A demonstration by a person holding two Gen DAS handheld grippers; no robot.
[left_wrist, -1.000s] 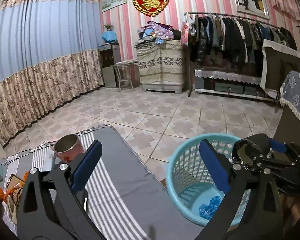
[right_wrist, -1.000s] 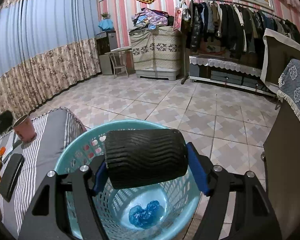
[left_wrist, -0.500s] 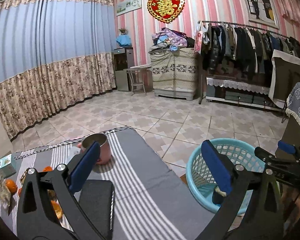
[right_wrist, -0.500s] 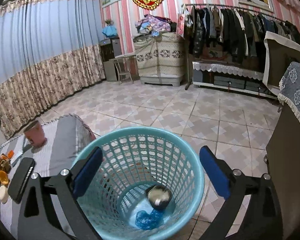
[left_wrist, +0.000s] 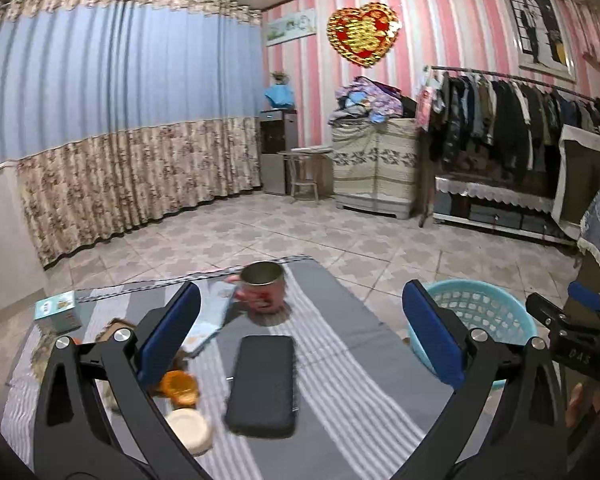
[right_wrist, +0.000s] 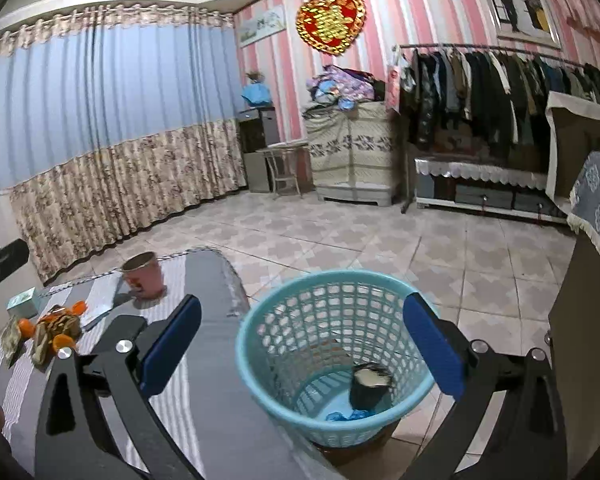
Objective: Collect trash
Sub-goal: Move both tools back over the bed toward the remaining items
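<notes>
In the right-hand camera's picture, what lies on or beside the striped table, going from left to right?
Small teal box → orange peels and wrappers → pink metal-rimmed cup → turquoise basket, standing off the table's right edge with a black roll and a blue wad inside.

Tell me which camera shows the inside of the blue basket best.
The right wrist view. It looks down into the blue basket, showing a black roll and a crumpled blue scrap at the bottom. The left wrist view catches only its rim and upper mesh, partly behind a gripper finger, contents hidden.
</notes>
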